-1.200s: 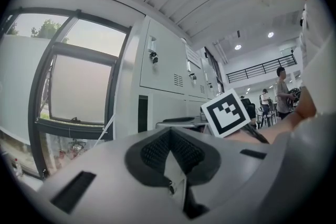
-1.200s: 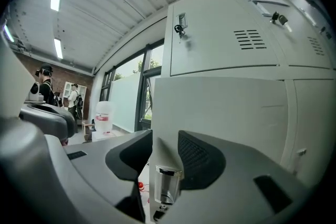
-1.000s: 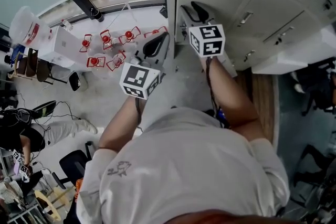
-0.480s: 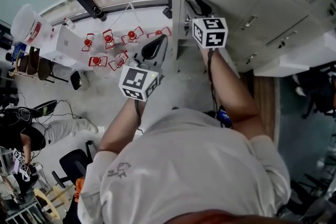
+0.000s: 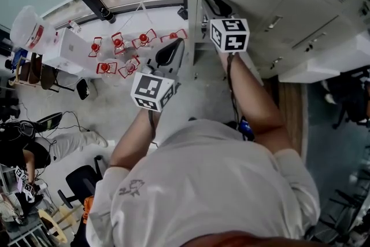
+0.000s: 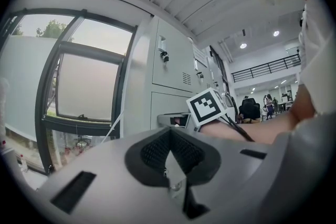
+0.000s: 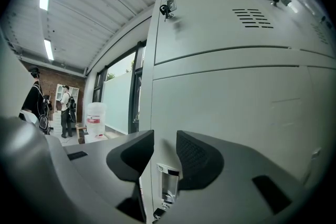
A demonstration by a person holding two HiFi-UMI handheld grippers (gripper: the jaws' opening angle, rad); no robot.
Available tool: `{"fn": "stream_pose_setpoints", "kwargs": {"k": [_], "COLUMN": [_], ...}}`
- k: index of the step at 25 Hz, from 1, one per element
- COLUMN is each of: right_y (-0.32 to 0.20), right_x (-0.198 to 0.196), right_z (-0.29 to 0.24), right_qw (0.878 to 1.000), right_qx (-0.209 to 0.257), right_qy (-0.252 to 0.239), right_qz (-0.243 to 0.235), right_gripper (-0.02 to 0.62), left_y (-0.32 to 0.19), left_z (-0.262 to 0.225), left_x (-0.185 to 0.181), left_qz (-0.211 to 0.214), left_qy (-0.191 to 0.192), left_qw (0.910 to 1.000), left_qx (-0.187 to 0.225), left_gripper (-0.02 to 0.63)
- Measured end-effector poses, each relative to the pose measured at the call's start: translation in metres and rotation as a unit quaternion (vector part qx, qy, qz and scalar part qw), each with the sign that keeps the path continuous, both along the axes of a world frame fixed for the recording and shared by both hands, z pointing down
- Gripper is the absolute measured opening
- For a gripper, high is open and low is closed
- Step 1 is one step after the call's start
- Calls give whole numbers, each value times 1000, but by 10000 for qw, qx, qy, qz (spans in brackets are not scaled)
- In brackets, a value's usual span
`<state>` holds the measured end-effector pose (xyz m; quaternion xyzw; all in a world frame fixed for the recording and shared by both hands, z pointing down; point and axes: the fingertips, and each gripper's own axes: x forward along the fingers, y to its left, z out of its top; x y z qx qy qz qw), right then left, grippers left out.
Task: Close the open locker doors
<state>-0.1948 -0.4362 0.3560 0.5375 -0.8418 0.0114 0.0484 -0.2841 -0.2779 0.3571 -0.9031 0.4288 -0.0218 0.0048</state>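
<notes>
We judged the locker door [image 7: 226,113] ahead stiff, light sheet metal, best taken at its edge latch [image 7: 167,184], which sat between the right gripper's [image 7: 164,140] wide, just-closing jaws; the left gripper's [image 6: 169,135] jaws were together, empty.

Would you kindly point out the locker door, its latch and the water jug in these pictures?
locker door [image 7: 231,107], right gripper view, on its bare front panel.
latch [image 7: 167,183], right gripper view, on its metal plate.
water jug [image 7: 95,119], right gripper view, on its red label.
</notes>
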Motion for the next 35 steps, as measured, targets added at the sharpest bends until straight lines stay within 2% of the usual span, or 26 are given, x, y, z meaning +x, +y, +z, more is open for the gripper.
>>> {"fn": "stream_pose_setpoints", "kwargs": {"k": [5, 15, 18, 22, 29, 35], "right_y": [8, 58, 77, 105, 153, 182], "right_x": [1, 22, 39, 66, 110, 158], "right_z": [2, 8, 12, 15, 28, 41], "right_qw": [9999, 9991, 9990, 9980, 9958, 9952], "right_qx": [32, 297, 321, 510, 569, 351], "right_qy": [-87, 91, 118, 219, 317, 260], "right_qz": [-97, -291, -301, -287, -636, -874], "right_gripper": [133, 132, 126, 61, 1, -2], "left_y": [3, 9, 10, 12, 23, 32], "left_z": [2, 6, 7, 9, 16, 27], "left_x": [4, 30, 45, 69, 122, 165], "left_qz": [15, 162, 258, 372, 515, 420], "left_qy": [-14, -35, -19, -17, 18, 85], "left_qw": [10000, 9999, 9997, 9993, 9987, 9991], "left_qx": [-9, -41, -34, -27, 61, -24], "left_gripper": [-5, -5, -5, -5, -5, -5]}}
